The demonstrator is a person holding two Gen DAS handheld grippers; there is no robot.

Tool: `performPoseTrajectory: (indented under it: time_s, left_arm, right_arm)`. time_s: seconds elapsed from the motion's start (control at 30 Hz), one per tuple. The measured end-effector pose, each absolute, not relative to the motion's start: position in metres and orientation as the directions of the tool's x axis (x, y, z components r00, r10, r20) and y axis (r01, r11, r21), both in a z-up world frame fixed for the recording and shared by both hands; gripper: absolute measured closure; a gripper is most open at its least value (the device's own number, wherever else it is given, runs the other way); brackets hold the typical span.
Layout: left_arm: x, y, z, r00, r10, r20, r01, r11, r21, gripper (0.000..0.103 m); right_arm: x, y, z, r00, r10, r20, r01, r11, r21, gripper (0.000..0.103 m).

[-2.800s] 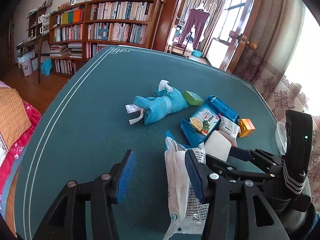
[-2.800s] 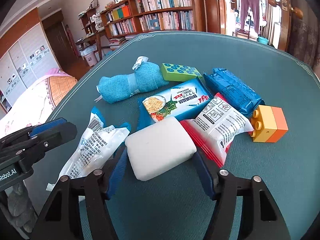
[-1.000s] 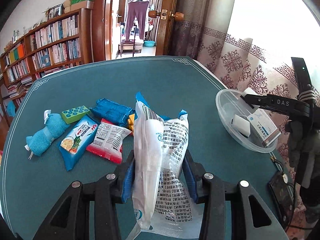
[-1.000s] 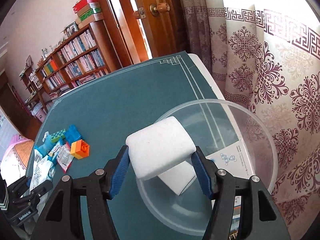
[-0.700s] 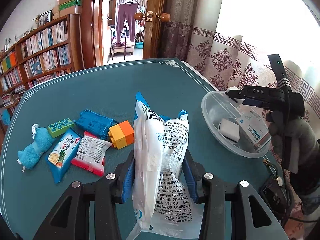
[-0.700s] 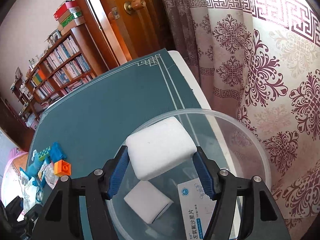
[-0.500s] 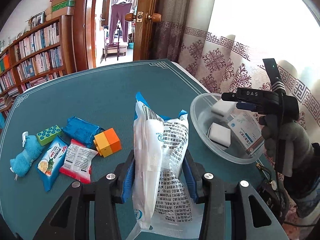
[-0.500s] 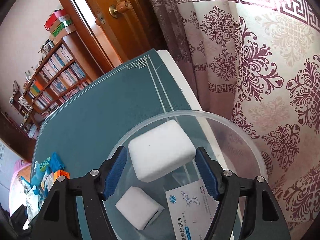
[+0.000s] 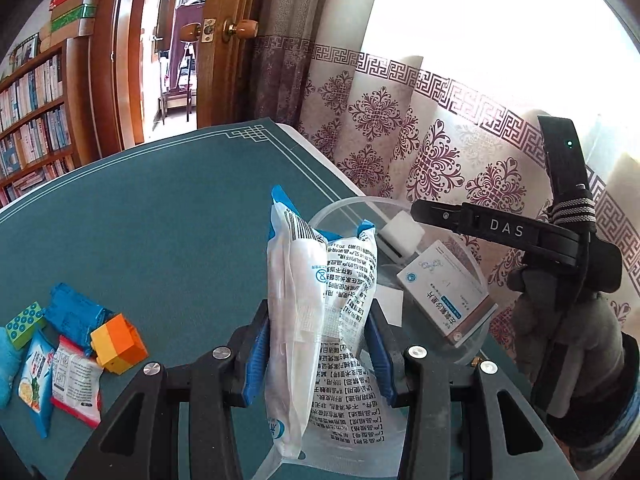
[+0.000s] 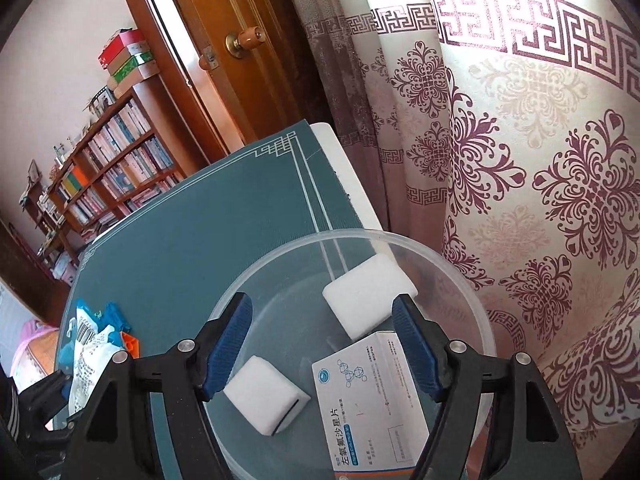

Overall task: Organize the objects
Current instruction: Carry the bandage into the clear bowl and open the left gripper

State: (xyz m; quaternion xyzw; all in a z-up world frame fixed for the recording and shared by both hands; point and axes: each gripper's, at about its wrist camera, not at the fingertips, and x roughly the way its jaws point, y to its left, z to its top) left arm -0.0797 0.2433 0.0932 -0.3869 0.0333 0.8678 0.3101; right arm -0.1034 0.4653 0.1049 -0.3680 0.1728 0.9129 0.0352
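**Sponge in the bowl, bag in our left grip**

Bag [image 9: 320, 320] of clear plastic with blue corners and printed text stands upright between the blue pads of our left gripper [image 9: 318, 344], which is clamped tight on it at about mid-height. From the left wrist view, the bag hangs above the teal table [image 9: 160, 240], just in front of the near rim of the clear bowl [image 9: 478, 340].

Our right gripper [image 10: 322, 348] hovers over the bowl [image 10: 460, 280] with its jaws apart, having just been opening; neither pad presses on anything. The sponge [image 10: 370, 296], a white block, lies inside the bowl at its far side, just beside the right pad; we cannot tell whether it touches that pad. A second white sponge [image 10: 266, 398] lies lower in the bowl near the left pad, and a white and blue box [image 10: 372, 400] leans inside the bowl at the near right. In the left wrist view a gloved hand [image 9: 560, 320] holds the right gripper's black body above the bowl.

Well apart, at the table's left, sit the other things: an orange and yellow block [image 9: 118, 342], a blue packet [image 9: 72, 314], a red and white packet [image 9: 74, 380], a noodle packet [image 9: 36, 380] and a green block [image 9: 24, 318].

The bowl stands near the table's corner, close to the patterned curtain [image 10: 520, 160].
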Motion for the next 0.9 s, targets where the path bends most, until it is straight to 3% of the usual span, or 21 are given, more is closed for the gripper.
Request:
performPoseTrajectory:
  time_s: [0.57, 0.67, 0.73, 0.9]
  left_arm:
    - [-0.123, 0.317, 0.076, -0.469, 0.547, -0.693, -0.663, -0.737, -0.134, 0.055]
    - [-0.128, 0.315, 0.072, -0.461, 0.551, -0.696, -0.649, -0.744, -0.16, 0.046]
    - [-0.128, 0.308, 0.073, -0.473, 0.567, -0.675, -0.642, -0.746, -0.177, 0.035]
    - [-0.129, 0.297, 0.077, -0.496, 0.558, -0.665, -0.62, -0.764, -0.179, 0.034]
  right_arm:
    - [-0.087, 0.488, 0.113, -0.77, -0.023, -0.638, -0.247, -0.911, 0.331, 0.029]
    - [-0.088, 0.49, 0.113, -0.769, -0.017, -0.639, -0.254, -0.909, 0.329, 0.029]
    - [-0.087, 0.491, 0.112, -0.767, -0.015, -0.641, -0.258, -0.909, 0.329, 0.029]
    - [-0.088, 0.49, 0.112, -0.767, -0.018, -0.642, -0.255, -0.909, 0.33, 0.029]
